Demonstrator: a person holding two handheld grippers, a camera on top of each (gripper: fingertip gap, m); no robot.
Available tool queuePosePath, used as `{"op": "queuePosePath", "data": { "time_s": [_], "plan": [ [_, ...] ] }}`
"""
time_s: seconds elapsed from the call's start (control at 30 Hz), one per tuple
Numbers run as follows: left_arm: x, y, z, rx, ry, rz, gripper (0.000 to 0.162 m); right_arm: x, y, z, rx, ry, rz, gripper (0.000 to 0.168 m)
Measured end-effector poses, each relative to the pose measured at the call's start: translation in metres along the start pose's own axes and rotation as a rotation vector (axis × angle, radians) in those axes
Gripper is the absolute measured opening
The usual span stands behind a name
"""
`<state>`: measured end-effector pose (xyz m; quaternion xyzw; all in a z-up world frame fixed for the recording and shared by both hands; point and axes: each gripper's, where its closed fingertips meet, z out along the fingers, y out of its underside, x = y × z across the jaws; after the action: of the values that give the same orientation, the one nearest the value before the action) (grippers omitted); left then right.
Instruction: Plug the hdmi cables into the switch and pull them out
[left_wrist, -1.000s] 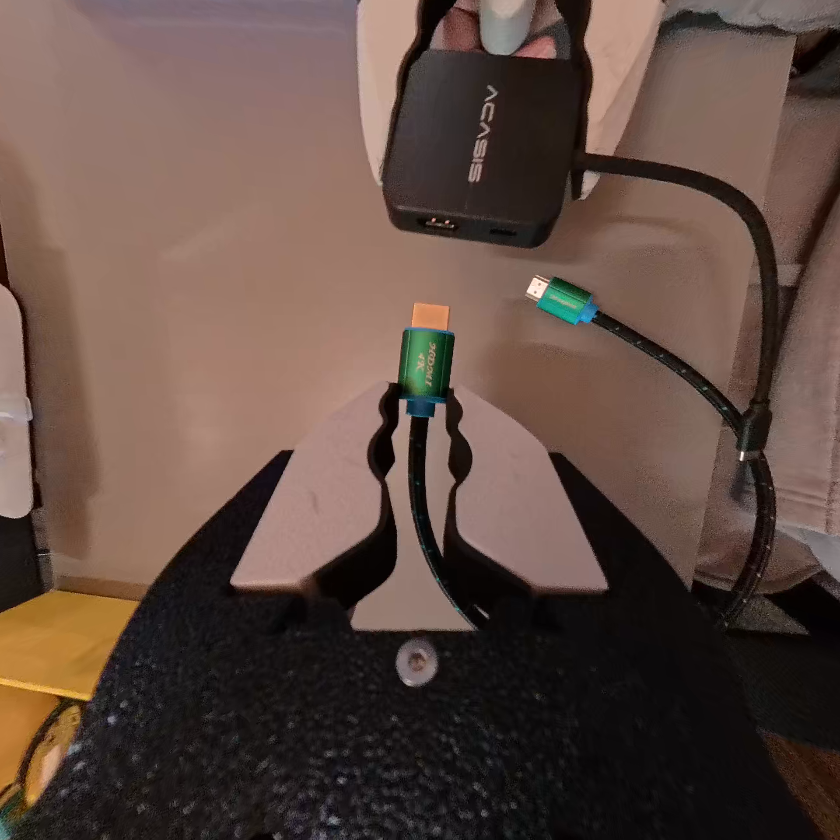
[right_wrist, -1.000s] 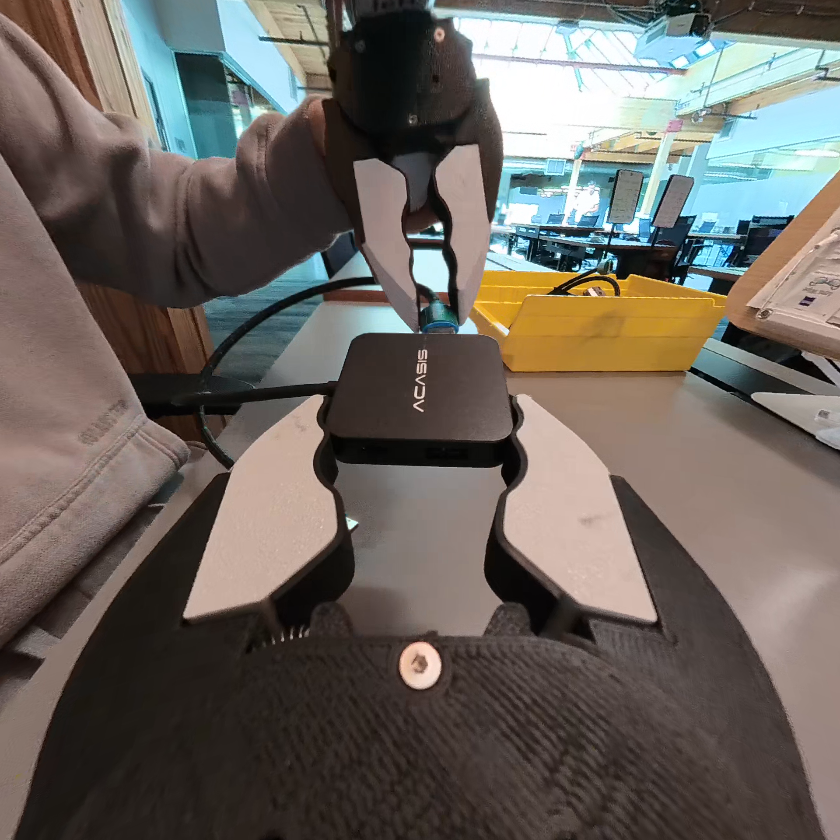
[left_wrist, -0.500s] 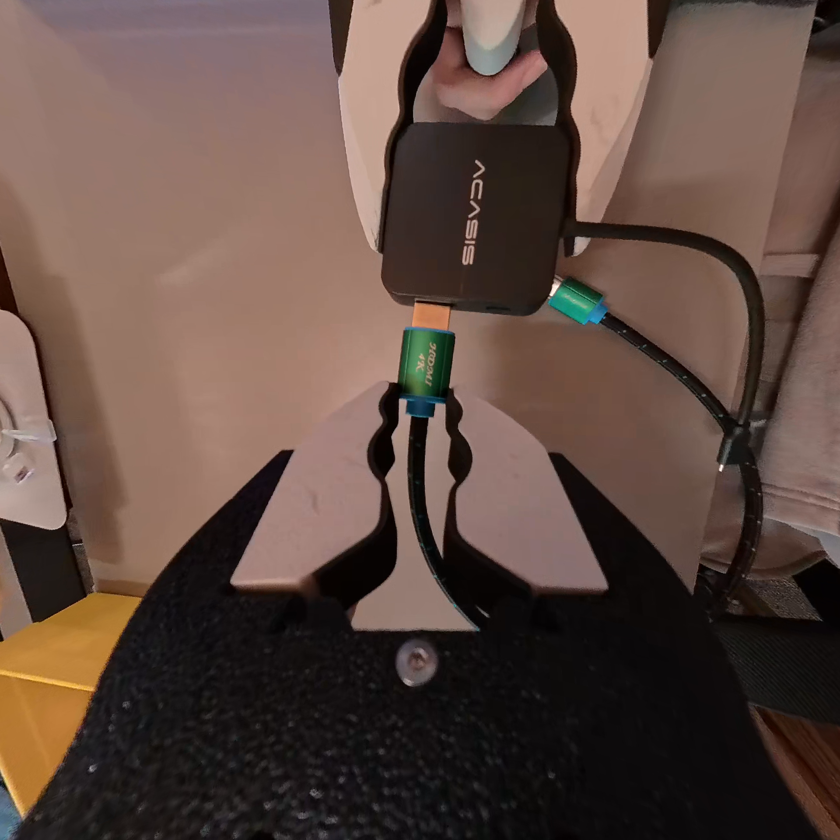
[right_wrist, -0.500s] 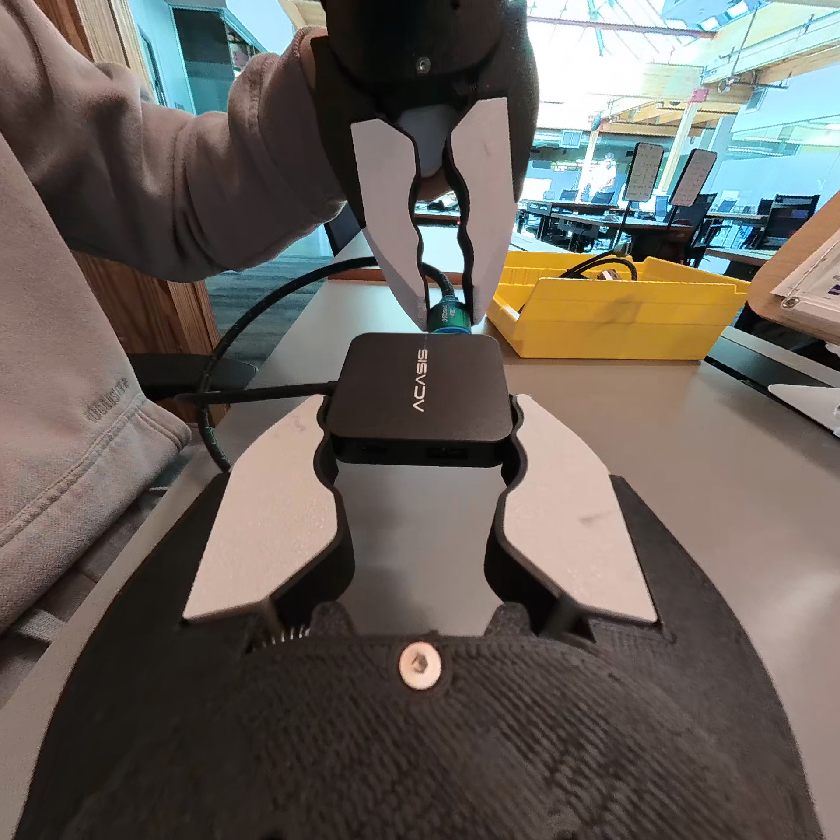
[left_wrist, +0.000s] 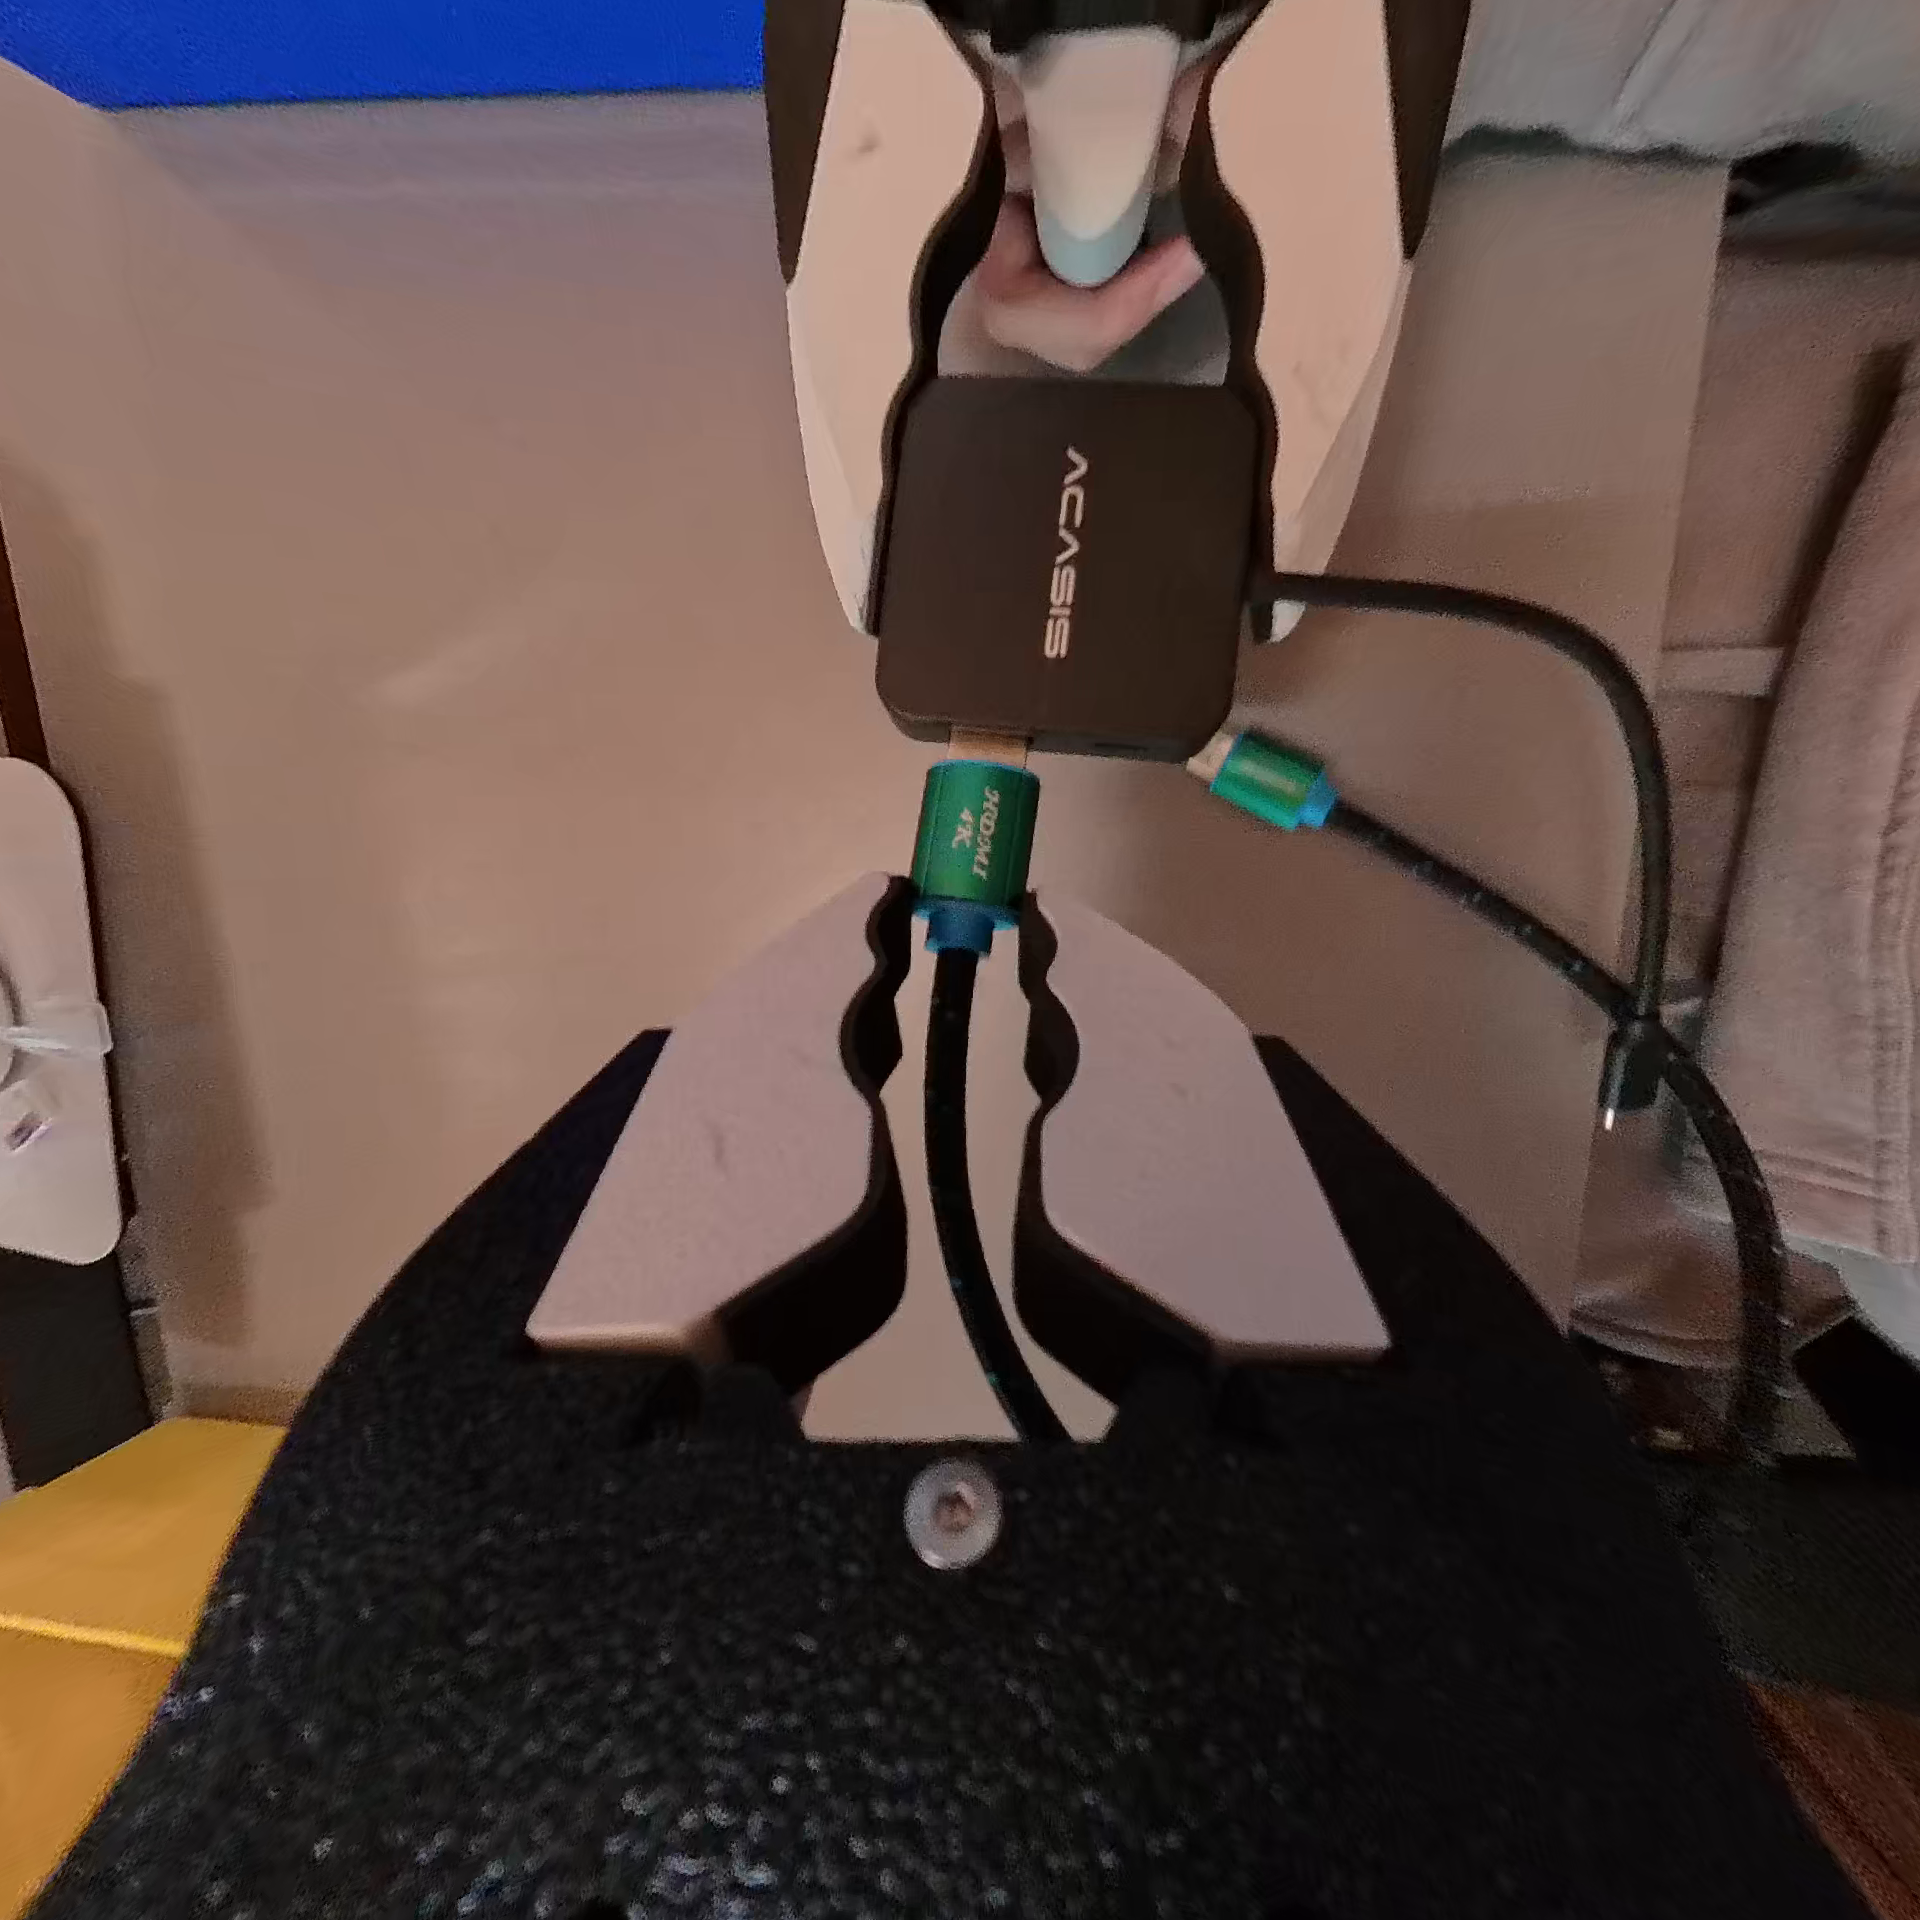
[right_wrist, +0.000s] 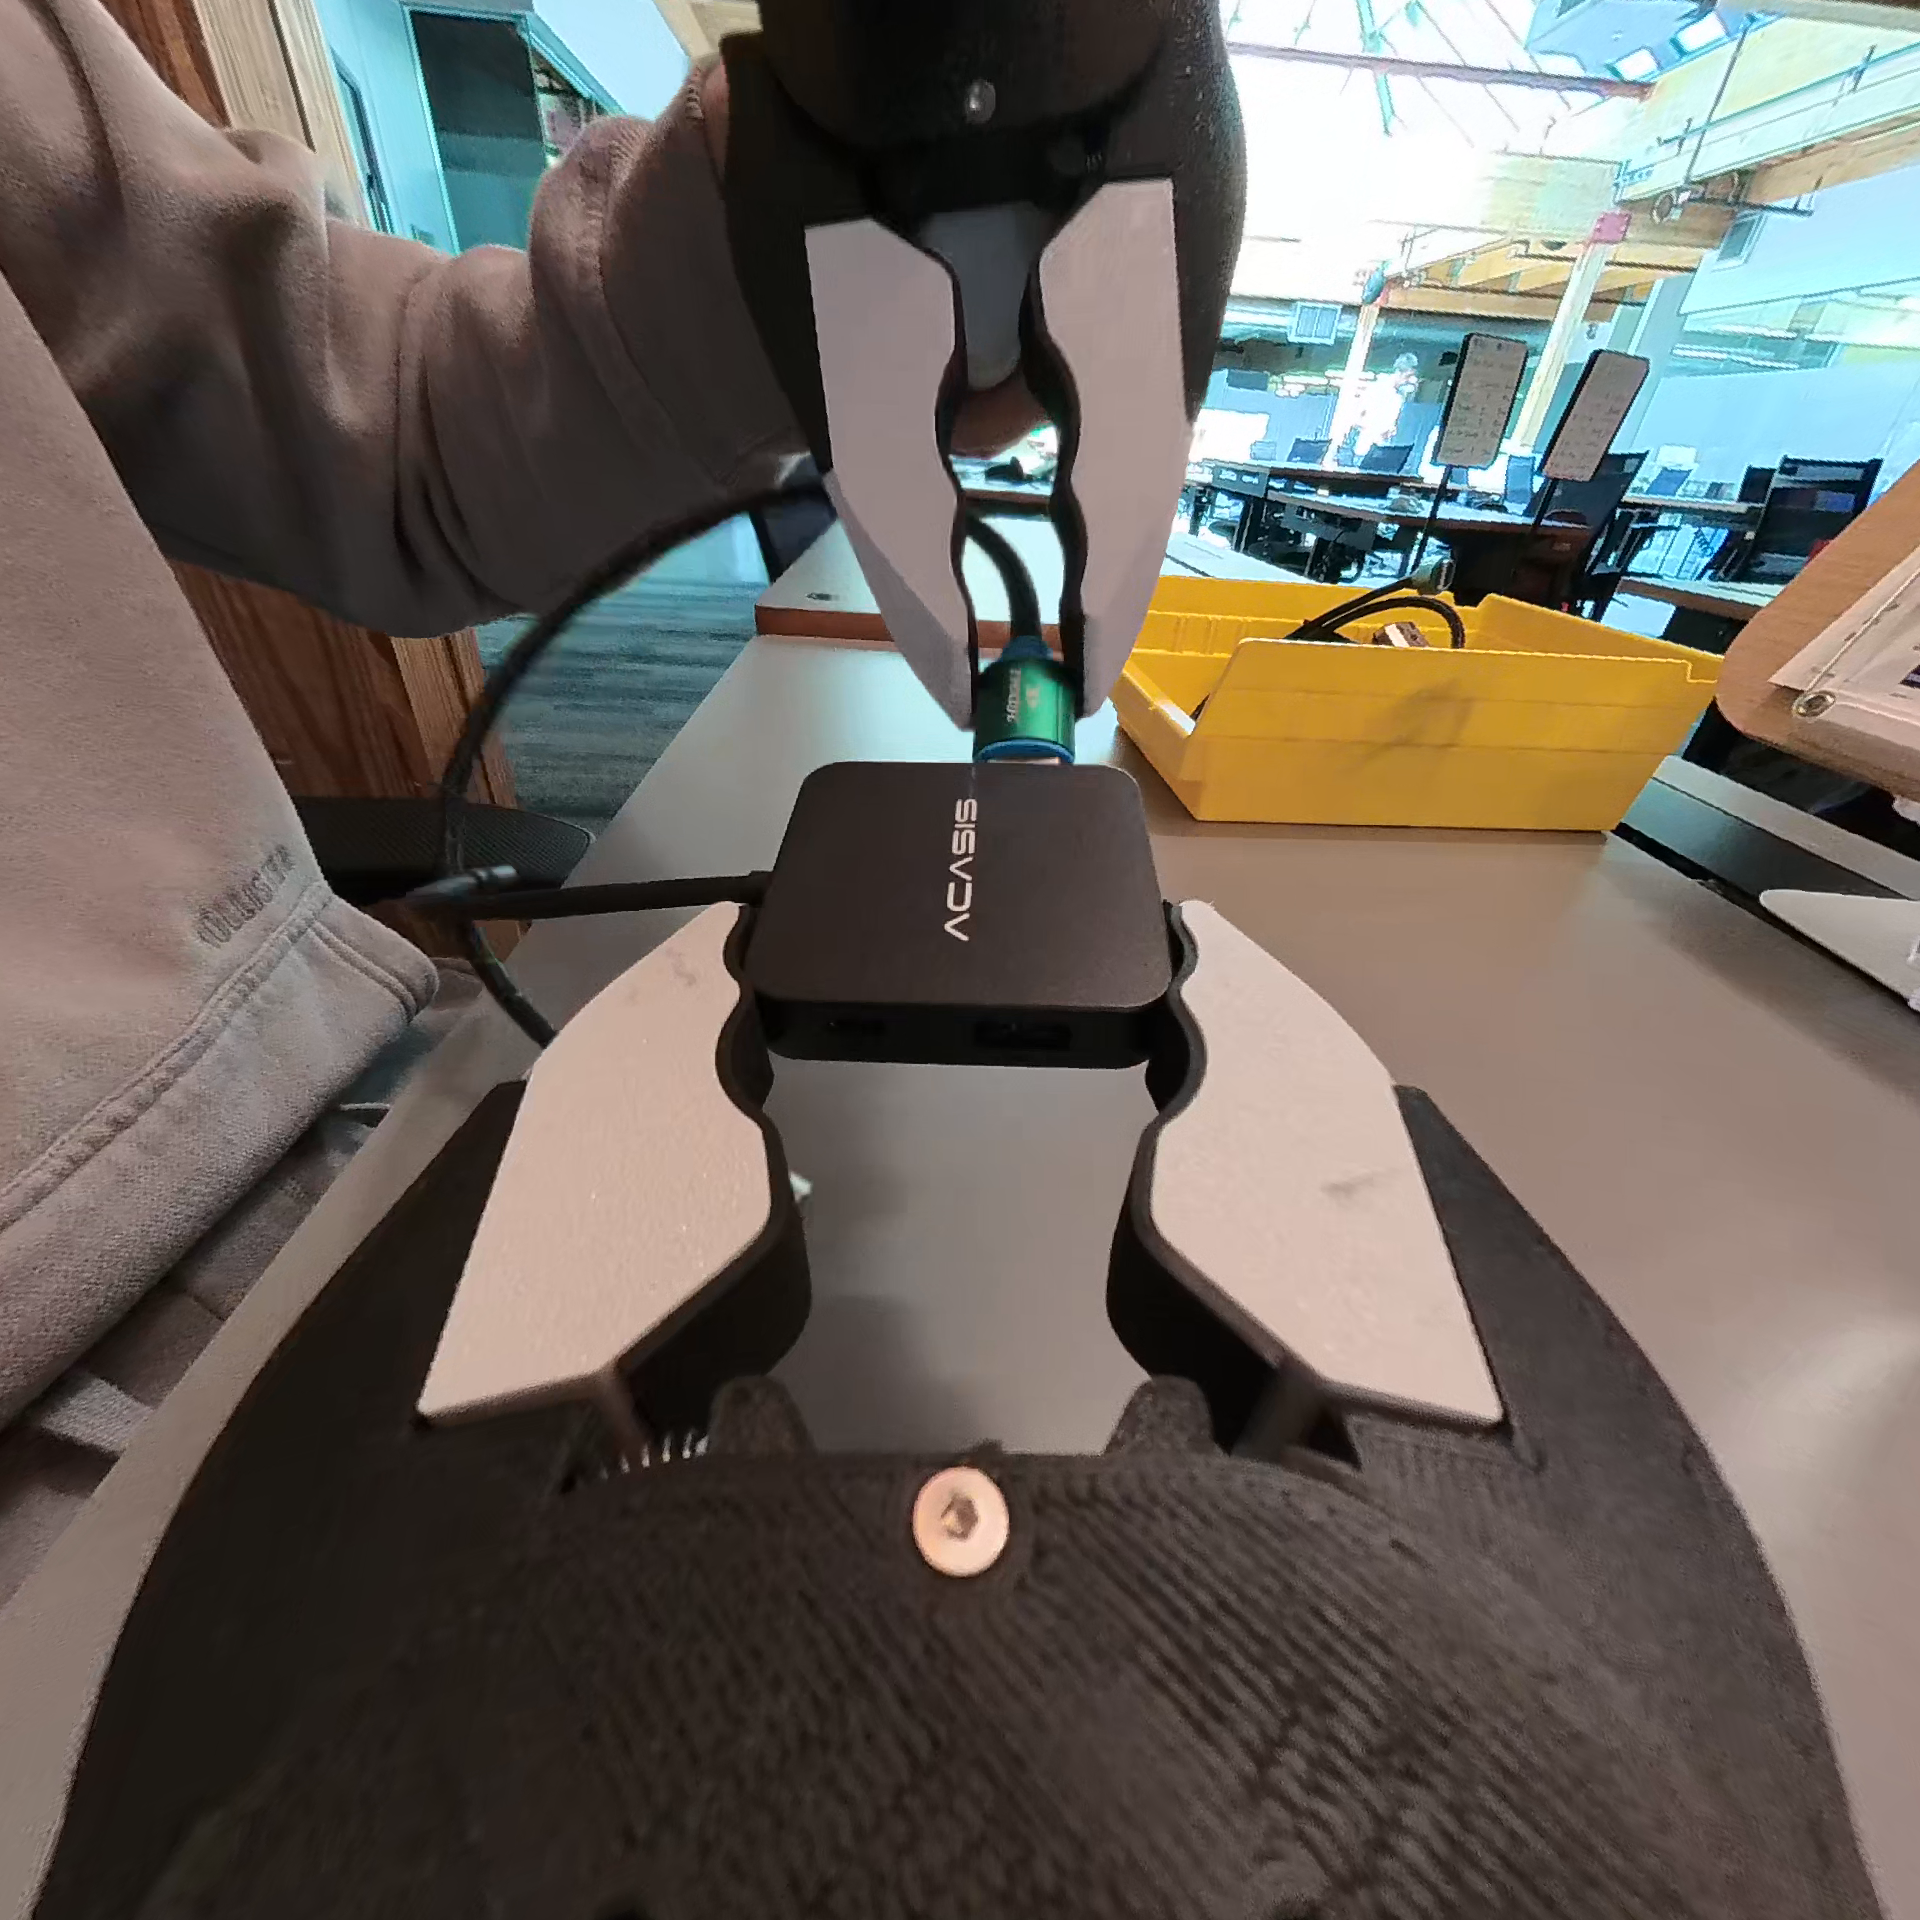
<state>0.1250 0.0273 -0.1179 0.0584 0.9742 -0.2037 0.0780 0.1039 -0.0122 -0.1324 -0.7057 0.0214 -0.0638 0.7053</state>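
My left gripper (left_wrist: 961, 902) is shut on a green HDMI plug (left_wrist: 971, 844). The plug's gold tip sits part way inside a port of the black switch (left_wrist: 1065, 566). My right gripper (right_wrist: 961, 940) is shut on the switch (right_wrist: 961, 888) and holds it just above the grey table (right_wrist: 1507, 987). In the right wrist view the left gripper (right_wrist: 1023, 707) comes down from above with the plug (right_wrist: 1018, 712) against the switch's far edge. A second green HDMI plug (left_wrist: 1273, 781) lies loose on the table beside the switch, its tip near the switch's corner.
A yellow bin (right_wrist: 1392, 717) with cables stands on the table at the far right. A person's grey sleeve (right_wrist: 312, 395) fills the left of the right wrist view. The switch's own black cable (left_wrist: 1621, 727) loops off to the side. A white stand (left_wrist: 42, 997) is at the left edge.
The plug and the switch came together. A second ago the plug's gold tip was well clear of the port; now it is part way inside it.
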Motion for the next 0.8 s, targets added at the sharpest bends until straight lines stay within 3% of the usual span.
{"op": "queuePosePath", "data": {
  "time_s": [0.03,0.17,0.43,0.8],
  "plan": [
    [0.0,-0.002,-0.001,0.018,0.009,-0.002,0.019,0.0,0.001,0.001,-0.011,0.003,-0.002,0.073],
    [-0.001,-0.003,-0.003,0.046,0.0,-0.015,0.019,0.002,-0.002,0.001,0.003,0.023,-0.029,0.072],
    [0.002,-0.007,-0.002,0.274,0.106,-0.098,0.019,-0.001,-0.017,-0.004,0.094,0.01,-0.043,0.073],
    [0.0,0.009,0.006,-0.044,-0.049,0.023,0.019,0.002,-0.002,0.0,-0.1,0.07,-0.186,0.073]
  ]
}}
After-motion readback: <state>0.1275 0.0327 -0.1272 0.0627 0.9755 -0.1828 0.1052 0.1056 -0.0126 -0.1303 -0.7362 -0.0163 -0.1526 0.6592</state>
